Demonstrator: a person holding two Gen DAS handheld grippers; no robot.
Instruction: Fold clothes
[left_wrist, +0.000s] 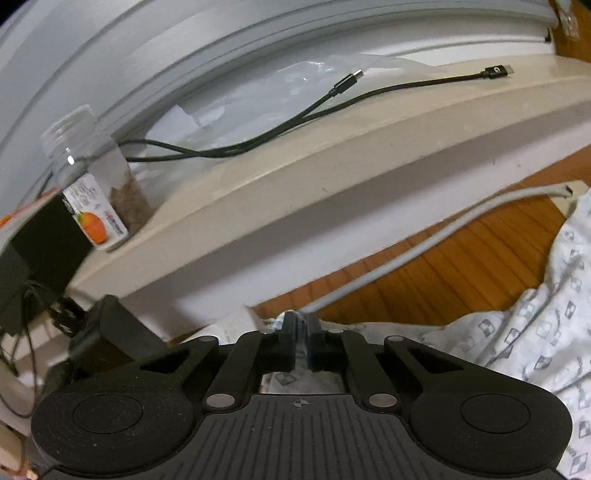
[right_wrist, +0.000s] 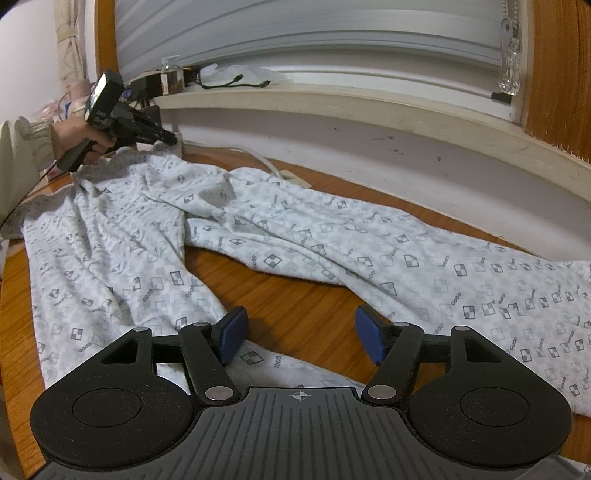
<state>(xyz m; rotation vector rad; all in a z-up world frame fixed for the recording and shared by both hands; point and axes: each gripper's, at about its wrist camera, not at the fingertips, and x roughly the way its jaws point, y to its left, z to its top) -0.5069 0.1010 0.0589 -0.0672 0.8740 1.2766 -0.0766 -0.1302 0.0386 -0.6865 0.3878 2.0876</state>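
Left gripper pinching trousers waistband edge, right gripper spread.

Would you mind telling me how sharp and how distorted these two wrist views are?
Left wrist view: the bottle at the left edge is smeared, and the windowsill bows into an arc. Right wrist view: the patterned trousers are crisp; the left gripper is slightly soft.

Garment print: the word "GOOD" in small grey letters, repeated beside checkered squares all over the white patterned trousers.
Jar label: the clear plastic jar on the windowsill carries a label with an orange fruit picture; its small print is too blurred to read.
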